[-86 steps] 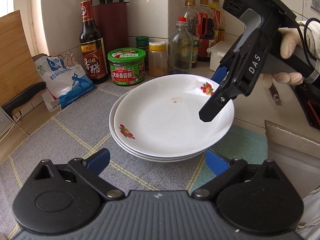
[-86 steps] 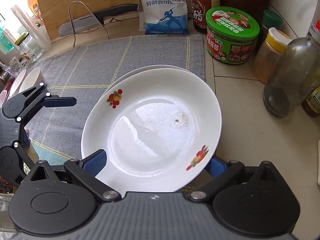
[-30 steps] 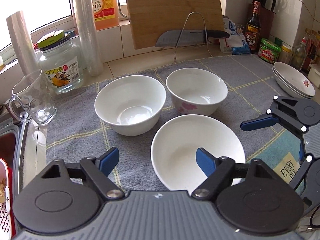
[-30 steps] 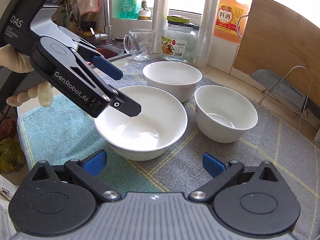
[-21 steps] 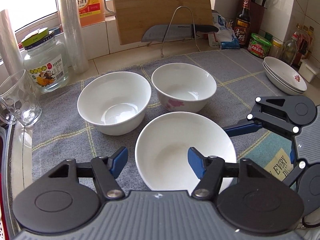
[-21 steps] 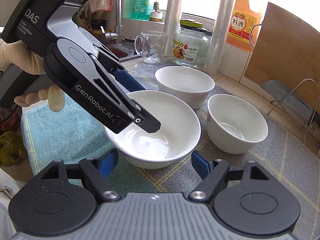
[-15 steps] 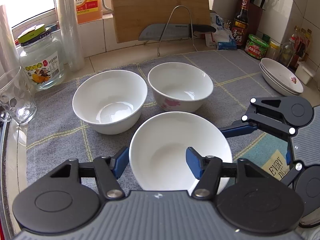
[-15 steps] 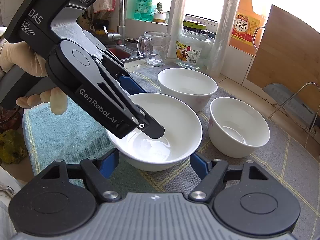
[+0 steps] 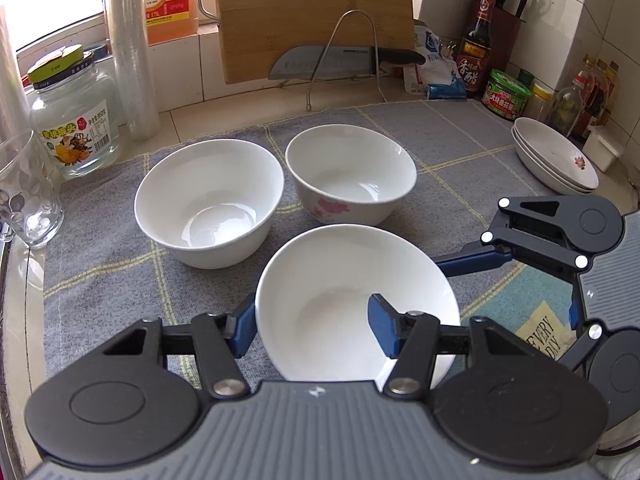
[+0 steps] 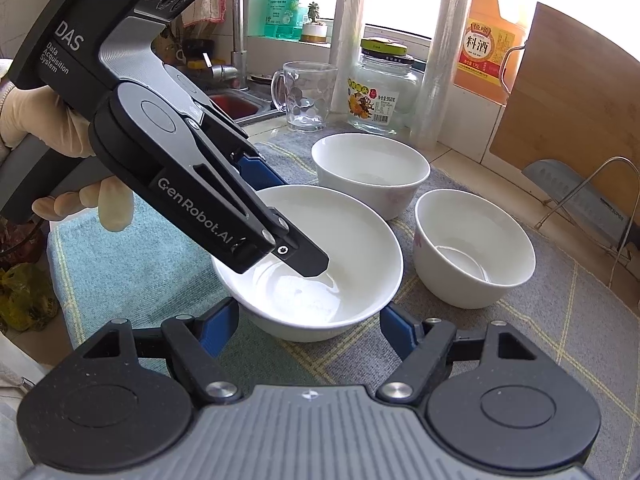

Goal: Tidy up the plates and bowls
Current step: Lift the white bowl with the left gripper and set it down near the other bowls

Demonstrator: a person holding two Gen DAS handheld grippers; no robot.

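Three white bowls stand on a grey checked mat point(image 9: 100, 248). My left gripper point(image 9: 312, 320) is shut on the near bowl point(image 9: 340, 280). One pad sits outside the bowl's left wall and the other inside. In the right wrist view its black finger point(image 10: 304, 256) reaches down into that bowl point(image 10: 360, 240). My right gripper point(image 10: 310, 320) clasps the same bowl low down, a blue pad against each side of its lower wall. Behind it stand a plain bowl point(image 9: 208, 204) and a pink-flowered bowl point(image 9: 350, 180). A stack of flowered plates point(image 9: 556, 160) rests at the far right.
A glass mug point(image 9: 24, 192) and a jar point(image 9: 72, 120) stand at the mat's left. A knife on a wire rack point(image 9: 344, 64) leans against a cutting board point(image 9: 312, 12) behind. Sauce bottles and tins point(image 9: 508, 94) crowd the back right. A sink point(image 10: 236, 104) lies beyond a gloved hand point(image 10: 24, 120).
Both views have swung from the plate stack to the bowls. My left jaws have closed on the near bowl's wall. My right jaws have narrowed around its base.
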